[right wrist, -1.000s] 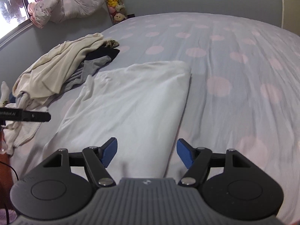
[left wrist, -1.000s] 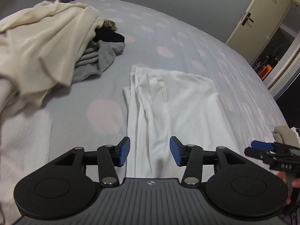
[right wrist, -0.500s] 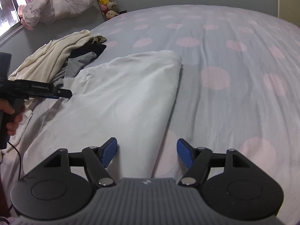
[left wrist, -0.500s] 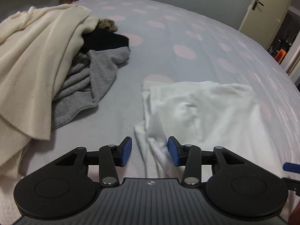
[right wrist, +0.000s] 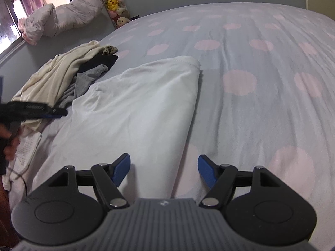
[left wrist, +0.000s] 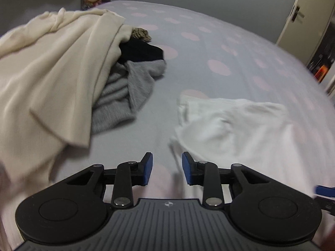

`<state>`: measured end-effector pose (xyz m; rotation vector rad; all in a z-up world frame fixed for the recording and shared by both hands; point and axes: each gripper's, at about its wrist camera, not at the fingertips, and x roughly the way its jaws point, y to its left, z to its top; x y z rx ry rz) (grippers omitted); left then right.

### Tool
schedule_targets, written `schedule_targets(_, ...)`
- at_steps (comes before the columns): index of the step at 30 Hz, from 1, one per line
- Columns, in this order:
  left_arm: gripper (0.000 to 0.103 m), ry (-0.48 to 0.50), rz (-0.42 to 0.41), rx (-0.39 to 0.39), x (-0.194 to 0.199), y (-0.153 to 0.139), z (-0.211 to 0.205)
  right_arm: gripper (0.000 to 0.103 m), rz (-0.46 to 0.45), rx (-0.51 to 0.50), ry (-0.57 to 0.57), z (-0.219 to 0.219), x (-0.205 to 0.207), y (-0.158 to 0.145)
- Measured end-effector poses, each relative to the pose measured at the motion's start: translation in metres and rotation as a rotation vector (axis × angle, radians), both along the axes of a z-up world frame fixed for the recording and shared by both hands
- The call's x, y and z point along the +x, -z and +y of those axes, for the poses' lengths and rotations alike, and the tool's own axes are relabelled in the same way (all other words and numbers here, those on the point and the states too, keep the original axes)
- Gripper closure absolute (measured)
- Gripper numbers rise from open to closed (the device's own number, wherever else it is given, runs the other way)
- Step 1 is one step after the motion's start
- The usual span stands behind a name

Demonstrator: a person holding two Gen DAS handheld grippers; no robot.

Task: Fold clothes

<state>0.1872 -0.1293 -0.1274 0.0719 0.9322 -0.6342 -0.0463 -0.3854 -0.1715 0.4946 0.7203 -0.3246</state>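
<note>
**Tools hovering over white garment on bed**

White garment (right wrist: 136, 113) is lying flat on the bed (right wrist: 261, 67), spread over the grey sheet with pink dots, its far end folded over into a rounded edge. Left tool (left wrist: 167, 168) is hanging over the garment's left edge, where the cloth is bunching into a small rumpled corner. Its jaws have just been closing; they are standing partly apart, with a thin strip of the cloth's edge showing in the gap below them, and the pads are not pressing on anything. In the right wrist view this tool is showing at the left, gripped by a hand (right wrist: 8, 144).

Right tool (right wrist: 164, 170) is hovering over the near right edge of the garment with its jaws wide apart, gripping nothing; the edge of the cloth is running up between them.

Beyond the left tool, a heap of clothes is sitting on the bed, just beside the garment: a cream piece (left wrist: 52, 79) is draping over a grey knit (left wrist: 129, 90) and a black item (left wrist: 142, 51). Soft toys (right wrist: 114, 2) are stacking up by the far wall, and a door (left wrist: 303, 14) is standing at the right.
</note>
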Motion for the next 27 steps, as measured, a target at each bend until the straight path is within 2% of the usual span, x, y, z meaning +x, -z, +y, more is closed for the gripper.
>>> schedule_targets(3,0.058,0.004,0.044,-0.025,-0.023,-0.004,0.013,0.029,0.002,0.029,0.005,0.0,-0.003,-0.002)
schedule_targets(8,0.052,0.017,0.109,-0.038,-0.059,-0.005,0.033,0.029,0.007,0.099,0.008,0.01,-0.017,-0.006)
schedule_targets(11,0.052,0.027,0.128,-0.017,-0.08,-0.004,0.042,0.029,0.011,0.087,0.002,0.019,-0.027,-0.01)
schedule_targets(14,0.058,0.046,0.148,0.0,-0.101,-0.005,0.049,0.028,0.009,0.069,0.005,0.027,-0.037,-0.015)
schedule_targets(17,0.07,0.07,0.168,0.011,-0.118,-0.004,0.055,0.027,0.019,0.058,0.02,0.032,-0.048,-0.016)
schedule_targets(23,0.076,0.07,0.219,0.037,-0.136,0.013,0.061,0.027,0.005,0.049,0.036,0.035,-0.06,-0.018)
schedule_targets(27,0.076,0.043,0.274,0.002,-0.134,0.025,0.063,0.027,0.008,0.025,0.026,0.04,-0.062,-0.019)
